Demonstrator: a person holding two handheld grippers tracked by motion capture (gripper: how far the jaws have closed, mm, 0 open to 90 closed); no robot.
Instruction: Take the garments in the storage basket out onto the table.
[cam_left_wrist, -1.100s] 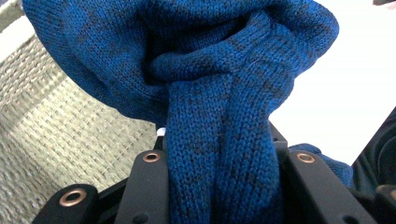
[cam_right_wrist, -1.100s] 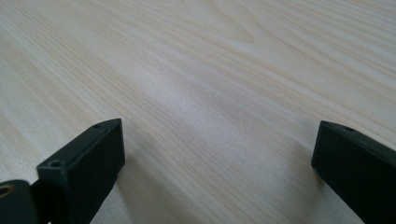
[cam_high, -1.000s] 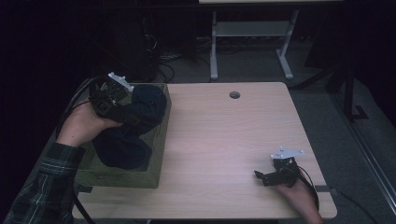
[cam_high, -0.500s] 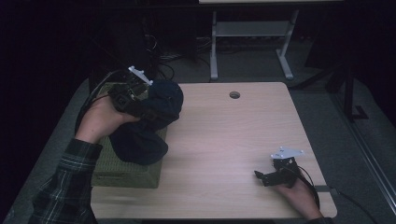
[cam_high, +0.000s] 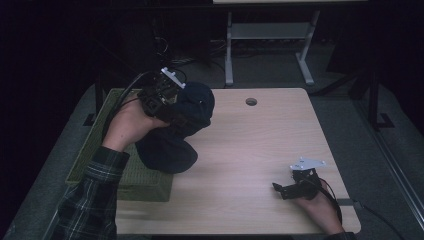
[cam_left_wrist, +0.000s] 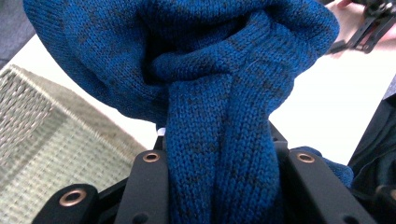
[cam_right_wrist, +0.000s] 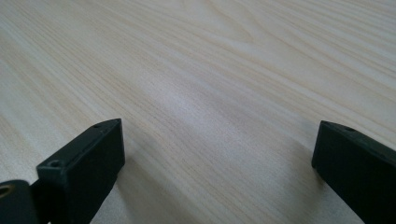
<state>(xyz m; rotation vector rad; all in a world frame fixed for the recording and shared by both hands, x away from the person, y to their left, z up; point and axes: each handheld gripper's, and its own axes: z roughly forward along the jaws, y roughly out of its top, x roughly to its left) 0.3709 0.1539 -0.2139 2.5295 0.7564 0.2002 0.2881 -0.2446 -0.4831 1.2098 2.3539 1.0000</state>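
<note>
Two grippers are in hand, and the left gripper (cam_high: 167, 97) has its black jaws pinched on a thick fold of a dark blue knitted garment (cam_left_wrist: 219, 140), the wool bunched tight between them in the left gripper view. In the high view that garment (cam_high: 172, 142) hangs from the jaws in a heavy lump, lifted above the near right corner of a green woven basket (cam_high: 92, 150) and the left part of the table, its lower end drooping over the basket's edge. The person's left hand (cam_high: 127, 125), in a plaid sleeve (cam_high: 92, 200), grips the tool. The right gripper (cam_high: 287, 189) rests low at the near right corner of the table, well apart from the garment, its jaws spread wide with bare wood between them, as the right gripper view shows. The table (cam_high: 260, 145) is pale wood with one round cable hole (cam_high: 251, 101) near its far edge. Around it the room is dark, with a grey floor and a white metal frame (cam_high: 270, 40) standing behind the table. Counted: one garment, one basket, one table.
</note>
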